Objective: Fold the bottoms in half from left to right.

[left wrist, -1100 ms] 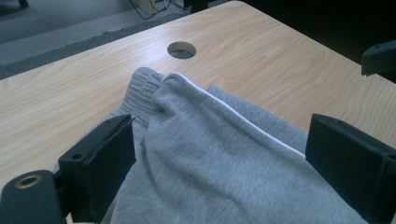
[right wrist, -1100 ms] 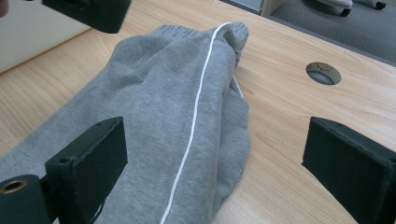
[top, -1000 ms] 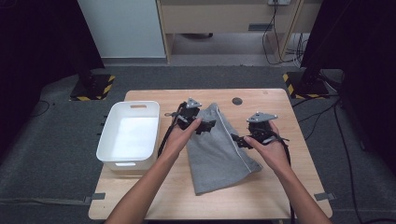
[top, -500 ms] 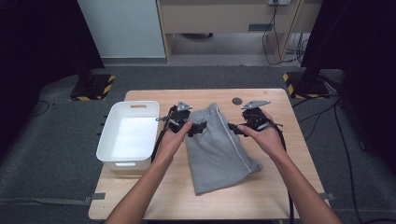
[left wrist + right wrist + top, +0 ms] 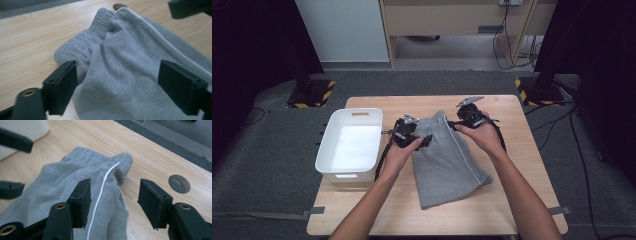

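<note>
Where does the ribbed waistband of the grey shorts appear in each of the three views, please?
High view: the waistband lies at the garment's far end, mid-table between the two hands.
Left gripper view: upper left of centre, beyond the jaws.
Right gripper view: upper centre, just past the jaws.
Shared landmark: the dark round disc set in the wooden table.

Light wooden desk (image 5: pixel 522 150) stands at centre on dark grey carpet (image 5: pixel 267 175). Strips of tape (image 5: pixel 314 212) hold its near corners to the floor. Black stands with yellow-black striped bases (image 5: pixel 309 95) sit at 10 and 2 o'clock. At 12 o'clock, a pale wooden cabinet (image 5: pixel 452 20) with cables (image 5: pixel 512 45) hanging beside it; a white panel (image 5: pixel 342 30) at 11 o'clock. Both sides are dark; light falls evenly from above.
</note>
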Available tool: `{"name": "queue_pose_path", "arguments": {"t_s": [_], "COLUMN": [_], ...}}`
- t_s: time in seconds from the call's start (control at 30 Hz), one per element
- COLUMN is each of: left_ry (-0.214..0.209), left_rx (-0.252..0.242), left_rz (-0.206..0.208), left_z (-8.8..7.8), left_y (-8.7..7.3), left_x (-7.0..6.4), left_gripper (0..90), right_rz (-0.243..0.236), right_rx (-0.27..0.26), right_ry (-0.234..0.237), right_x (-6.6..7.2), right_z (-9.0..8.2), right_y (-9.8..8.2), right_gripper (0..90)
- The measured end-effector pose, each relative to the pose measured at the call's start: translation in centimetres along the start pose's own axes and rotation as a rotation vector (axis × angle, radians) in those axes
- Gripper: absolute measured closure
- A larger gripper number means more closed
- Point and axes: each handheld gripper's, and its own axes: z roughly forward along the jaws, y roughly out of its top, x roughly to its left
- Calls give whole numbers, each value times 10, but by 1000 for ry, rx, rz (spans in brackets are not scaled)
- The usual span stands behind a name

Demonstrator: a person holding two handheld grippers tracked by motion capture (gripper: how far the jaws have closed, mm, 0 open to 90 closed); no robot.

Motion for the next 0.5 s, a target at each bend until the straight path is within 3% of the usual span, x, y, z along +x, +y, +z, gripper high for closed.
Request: {"name": "queue_pose_path", "arguments": {"t_s": [0.27,0.33,0.5], "left_ry": [32,51,62], "left_rx": [27,28,54], "left_rz": [-41,-31,-64], "left_z": [8,11,25], "left_y": [-7,-9,-17], "left_x": [12,13,19], "left_gripper": [311,357,436], "right_rz": [8,16,35], "right_rx": [16,10,26], "right_ry": [6,-3,-24], "right_x": [1,1,1], "right_z": [32,38,58], "right_y": [7,8,5], "right_gripper": [508,542,531]}}
